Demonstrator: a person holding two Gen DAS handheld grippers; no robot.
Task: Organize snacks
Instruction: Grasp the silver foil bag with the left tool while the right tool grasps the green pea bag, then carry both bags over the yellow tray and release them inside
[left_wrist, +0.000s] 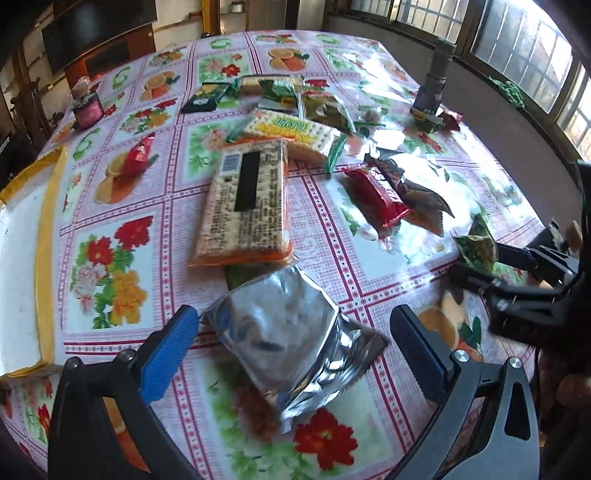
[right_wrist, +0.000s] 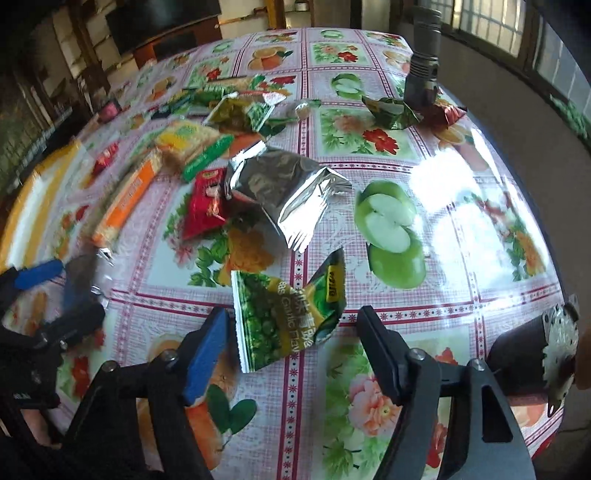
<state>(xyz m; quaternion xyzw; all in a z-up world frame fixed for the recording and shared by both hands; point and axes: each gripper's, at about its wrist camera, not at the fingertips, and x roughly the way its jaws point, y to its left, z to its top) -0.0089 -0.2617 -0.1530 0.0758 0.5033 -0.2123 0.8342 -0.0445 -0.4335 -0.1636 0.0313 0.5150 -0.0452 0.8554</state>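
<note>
A silver foil packet (left_wrist: 291, 350) lies on the flowered tablecloth (left_wrist: 122, 280) between the fingers of my left gripper (left_wrist: 293, 314). The jaws stand wide; the left blue pad (left_wrist: 170, 354) is close to the packet's corner and the right finger stands apart from it. In the right wrist view a green pea snack packet (right_wrist: 288, 317) lies between the fingers of my right gripper (right_wrist: 291, 314). The blue pad (right_wrist: 207, 350) is near its left edge, with a gap on the right side. The same green packet (left_wrist: 476, 251) and right gripper (left_wrist: 491, 267) show at the right of the left wrist view.
More snacks lie behind: an orange-edged cracker pack (left_wrist: 247, 199), a red packet (left_wrist: 376, 195), a yellow-green cracker pack (left_wrist: 291, 129), another silver packet (right_wrist: 284, 192). A grey metal cylinder (right_wrist: 424, 55) stands far right, a pink jar (left_wrist: 86, 109) far left, a yellow-taped white box (left_wrist: 22, 258) at left.
</note>
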